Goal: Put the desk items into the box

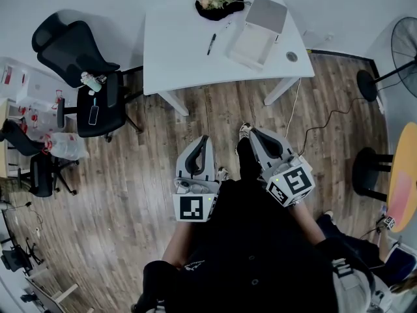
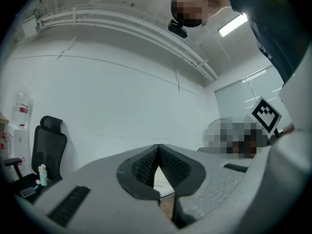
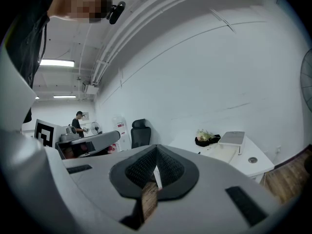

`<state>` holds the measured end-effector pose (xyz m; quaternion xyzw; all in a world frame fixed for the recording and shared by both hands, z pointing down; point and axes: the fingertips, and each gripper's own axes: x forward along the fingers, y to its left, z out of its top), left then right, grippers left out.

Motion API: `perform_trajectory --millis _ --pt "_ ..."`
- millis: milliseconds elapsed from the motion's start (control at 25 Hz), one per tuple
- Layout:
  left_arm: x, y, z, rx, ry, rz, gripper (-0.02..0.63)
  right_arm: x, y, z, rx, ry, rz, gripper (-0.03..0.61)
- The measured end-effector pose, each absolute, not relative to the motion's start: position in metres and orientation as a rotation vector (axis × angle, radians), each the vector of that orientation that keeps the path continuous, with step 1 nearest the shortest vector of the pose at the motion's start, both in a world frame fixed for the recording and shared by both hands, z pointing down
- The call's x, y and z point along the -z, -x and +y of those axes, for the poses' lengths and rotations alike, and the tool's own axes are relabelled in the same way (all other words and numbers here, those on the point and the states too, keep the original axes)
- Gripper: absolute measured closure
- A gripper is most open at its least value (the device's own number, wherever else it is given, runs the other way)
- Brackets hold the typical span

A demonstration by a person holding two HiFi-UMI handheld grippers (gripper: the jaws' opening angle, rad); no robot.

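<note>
A white desk [image 1: 182, 51] stands ahead of me. On it lie an open white box [image 1: 257, 34] with its lid tipped back, a black pen [image 1: 212, 43] and a black dish of flowers [image 1: 218, 5]. My left gripper [image 1: 203, 139] and right gripper [image 1: 253, 132] are held low over the wooden floor, well short of the desk. Both are shut with nothing between the jaws. In the left gripper view the left gripper [image 2: 157, 148] points at a bare white wall. From the right gripper [image 3: 156, 149] I see the box [image 3: 229, 145] and the flowers [image 3: 207, 137] on the desk.
A black office chair [image 1: 85, 77] with a phone and a bottle on its seat stands left of the desk. A floor fan [image 1: 391, 54] and a cable [image 1: 326, 119] are at the right, beside a yellow round table [image 1: 405, 175]. A person [image 3: 78, 123] stands far off.
</note>
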<state>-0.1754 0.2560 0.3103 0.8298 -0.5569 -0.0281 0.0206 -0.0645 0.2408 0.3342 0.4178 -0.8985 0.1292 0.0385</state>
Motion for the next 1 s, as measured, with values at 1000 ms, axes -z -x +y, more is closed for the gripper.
perform_trajectory --millis 1000 --pt "-0.308 0.167 0.055 0.016 -2.409 -1.953 0.607 -0.337 0.075 0.021 -0.439 -0.956 -2.871 0.58"
